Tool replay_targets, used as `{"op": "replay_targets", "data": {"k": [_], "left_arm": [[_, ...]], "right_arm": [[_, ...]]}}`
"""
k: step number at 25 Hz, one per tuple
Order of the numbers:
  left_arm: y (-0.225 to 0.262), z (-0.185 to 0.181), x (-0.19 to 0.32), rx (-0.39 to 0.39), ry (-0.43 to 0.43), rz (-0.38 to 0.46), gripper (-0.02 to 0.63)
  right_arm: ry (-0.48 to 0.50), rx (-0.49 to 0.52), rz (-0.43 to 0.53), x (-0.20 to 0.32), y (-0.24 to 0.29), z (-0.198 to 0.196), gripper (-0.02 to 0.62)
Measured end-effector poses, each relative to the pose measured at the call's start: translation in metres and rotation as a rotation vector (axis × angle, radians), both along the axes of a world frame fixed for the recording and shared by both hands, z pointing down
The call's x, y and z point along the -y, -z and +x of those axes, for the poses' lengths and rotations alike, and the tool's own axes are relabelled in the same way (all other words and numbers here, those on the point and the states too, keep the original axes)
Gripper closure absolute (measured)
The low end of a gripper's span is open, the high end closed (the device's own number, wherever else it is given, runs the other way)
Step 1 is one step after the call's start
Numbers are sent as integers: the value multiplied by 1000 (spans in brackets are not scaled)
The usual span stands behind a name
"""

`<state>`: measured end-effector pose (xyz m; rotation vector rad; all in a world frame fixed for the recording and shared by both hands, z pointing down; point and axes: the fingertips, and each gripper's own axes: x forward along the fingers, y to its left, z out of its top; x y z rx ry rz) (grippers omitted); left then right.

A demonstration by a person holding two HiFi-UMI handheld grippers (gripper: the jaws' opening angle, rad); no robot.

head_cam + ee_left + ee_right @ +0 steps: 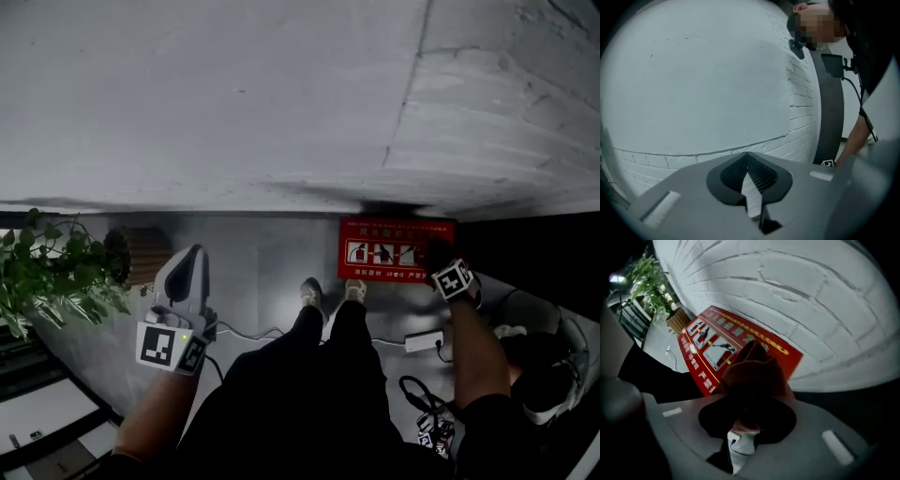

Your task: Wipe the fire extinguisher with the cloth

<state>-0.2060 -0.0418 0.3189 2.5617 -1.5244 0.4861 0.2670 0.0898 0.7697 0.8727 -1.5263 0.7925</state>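
Right gripper point(749, 401): lower centre of its view, jaws clamped on a dark reddish cloth point(754, 373) bunched over the tips. Just beyond it, red box point(395, 248) with extinguisher pictograms, centre right of the head view, standing on the floor point(253, 272) against the wall point(234, 94); no extinguisher itself can be made out.
Left gripper point(747, 161): jaw tips together, nothing between them, facing the wall.
Wall: white-painted brick, upper half of the head view.
Floor: grey, smooth; person's shoes point(314, 291) at centre, cables point(248, 333) below, power strip point(424, 340) lower right.
Plant point(56, 267): far left, potted, leafy.
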Motion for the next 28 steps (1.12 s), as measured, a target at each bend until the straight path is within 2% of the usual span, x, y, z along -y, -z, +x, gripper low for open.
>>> {"op": "replay_targets", "data": {"k": [1, 3, 4, 5, 7, 9, 12, 14, 16, 18, 20, 22, 25, 28], "left_arm": [[0, 1, 2, 2, -3, 6, 606], [2, 4, 8, -52, 18, 14, 606], [3, 6, 10, -92, 33, 15, 606], [1, 7, 10, -108, 44, 11, 606], [-6, 5, 3, -79, 59, -6, 606], [-2, 6, 0, -87, 76, -8, 606], [9, -7, -8, -85, 116, -4, 606], [14, -29, -20, -53, 153, -3, 606], [18, -53, -35, -19, 195, -4, 606], [19, -75, -46, 8, 239, -4, 606], [17, -91, -55, 38, 258, -10, 606], [16, -89, -56, 15, 243, -7, 606], [12, -74, -46, -34, 199, -2, 606], [9, -51, -30, -54, 126, 3, 606]], "right_arm": [[-35, -12, -11, -7, -2, 15, 506], [-79, -41, -27, -15, 2, 31, 506], [-60, -46, -14, -13, 6, 25, 505], [2, -37, 15, -8, 11, 8, 503], [216, 24, 92, 6, 15, -60, 505], [425, 111, 147, 18, 16, -148, 505], [656, 214, 140, 19, 15, -265, 505], [778, 219, 94, 11, 6, -313, 505], [859, 181, 38, 2, -8, -334, 503], [855, 162, 8, 1, -18, -339, 503], [807, 180, 6, 4, -18, -338, 505], [752, 195, 0, 2, -14, -330, 506], [646, 183, -9, -4, -11, -294, 506], [544, 145, -4, -15, -9, -239, 508]]}}
